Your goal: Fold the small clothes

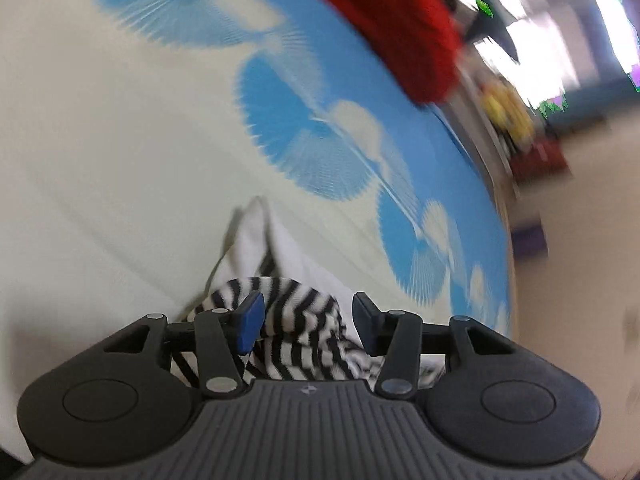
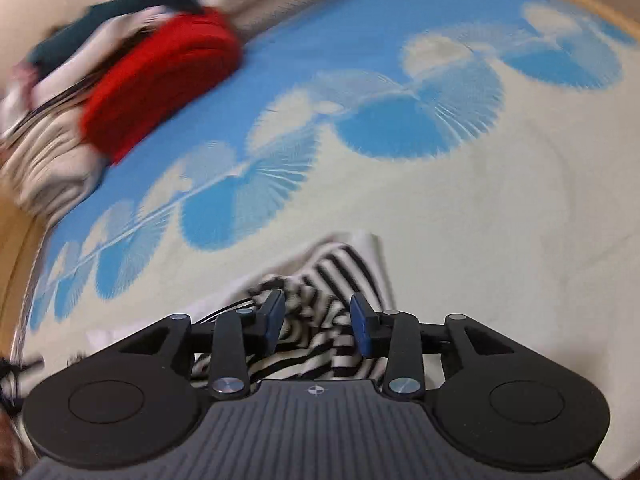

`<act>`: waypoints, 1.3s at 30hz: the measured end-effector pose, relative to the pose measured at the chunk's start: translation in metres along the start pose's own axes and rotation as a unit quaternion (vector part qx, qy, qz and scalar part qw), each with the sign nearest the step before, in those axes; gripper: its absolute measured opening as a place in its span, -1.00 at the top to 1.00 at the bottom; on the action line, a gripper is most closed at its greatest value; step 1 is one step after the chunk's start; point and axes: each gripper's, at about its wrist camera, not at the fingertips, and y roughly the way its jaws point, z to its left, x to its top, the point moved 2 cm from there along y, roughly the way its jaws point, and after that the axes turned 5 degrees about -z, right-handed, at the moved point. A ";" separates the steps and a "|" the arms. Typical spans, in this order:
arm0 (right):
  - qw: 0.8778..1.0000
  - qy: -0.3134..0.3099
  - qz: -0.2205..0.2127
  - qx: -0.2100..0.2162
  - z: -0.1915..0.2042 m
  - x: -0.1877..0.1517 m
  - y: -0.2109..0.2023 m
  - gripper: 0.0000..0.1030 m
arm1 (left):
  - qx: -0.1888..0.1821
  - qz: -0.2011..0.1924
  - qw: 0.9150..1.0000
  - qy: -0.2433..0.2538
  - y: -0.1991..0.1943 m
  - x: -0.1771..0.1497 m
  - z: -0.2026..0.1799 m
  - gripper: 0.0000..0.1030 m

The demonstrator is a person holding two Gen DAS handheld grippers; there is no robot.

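A small black-and-white striped garment [image 1: 296, 320] with a white part lies bunched on the blue-and-white patterned cloth [image 1: 120, 140]. My left gripper [image 1: 308, 320] is open, its blue pads standing apart either side of the striped fabric, not pinching it. In the right wrist view the same striped garment [image 2: 320, 304] lies bunched between the pads of my right gripper [image 2: 318, 320], which is also open with a gap around the fabric. Both views are blurred by motion.
A red folded garment [image 1: 400, 28] lies at the far edge of the cloth; it also shows in the right wrist view [image 2: 160, 80] on a pile of beige and dark clothes [image 2: 52, 152]. The table's wooden edge [image 2: 16, 248] runs along the left.
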 end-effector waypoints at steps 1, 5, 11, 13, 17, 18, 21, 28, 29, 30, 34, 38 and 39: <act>0.999 -0.045 -0.004 -0.001 0.009 -0.004 -0.001 0.24 | 0.001 0.006 0.999 0.040 0.000 -0.002 -0.006 -0.06; 0.983 -0.182 0.014 -0.016 0.033 -0.023 0.011 0.22 | 0.040 0.031 0.983 0.175 0.008 -0.025 -0.026 -0.11; 0.955 -0.293 -0.002 -0.043 0.052 -0.042 0.025 0.16 | 0.084 0.031 0.944 0.318 0.029 -0.064 -0.042 -0.22; 0.946 -0.321 -0.017 -0.052 0.057 -0.047 0.031 0.16 | 0.089 0.028 0.934 0.344 0.037 -0.069 -0.045 -0.22; 0.938 -0.342 -0.023 -0.055 0.063 -0.049 0.045 0.19 | 0.078 0.017 0.928 0.364 0.052 -0.070 -0.052 -0.17; 0.937 -0.345 -0.023 -0.053 0.065 -0.049 0.048 0.32 | 0.076 0.015 0.926 0.369 0.056 -0.070 -0.055 0.03; 0.939 -0.341 -0.016 -0.027 0.069 -0.043 0.056 0.81 | 0.077 0.023 0.921 0.381 0.067 -0.065 -0.061 0.88; 0.969 -0.202 -0.144 -0.013 0.065 0.020 0.037 0.93 | 0.087 -0.111 0.960 0.241 0.053 -0.007 -0.062 0.94; 0.968 -0.204 -0.144 -0.021 0.068 0.023 0.043 0.93 | 0.106 -0.096 0.957 0.252 0.063 -0.008 -0.064 0.94; 0.967 -0.214 -0.135 -0.032 0.071 0.023 0.052 0.93 | 0.126 -0.084 0.953 0.263 0.074 -0.010 -0.065 0.94; 0.965 -0.230 -0.100 -0.072 0.077 0.026 0.089 0.93 | 0.137 -0.108 0.954 0.244 0.087 0.001 -0.066 0.94; 0.960 -0.249 -0.091 -0.090 0.085 0.025 0.116 0.93 | 0.177 -0.075 0.947 0.259 0.113 0.004 -0.054 0.93; 0.958 -0.259 -0.075 -0.097 0.085 0.021 0.125 0.93 | 0.188 -0.052 0.945 0.262 0.123 0.003 -0.050 0.93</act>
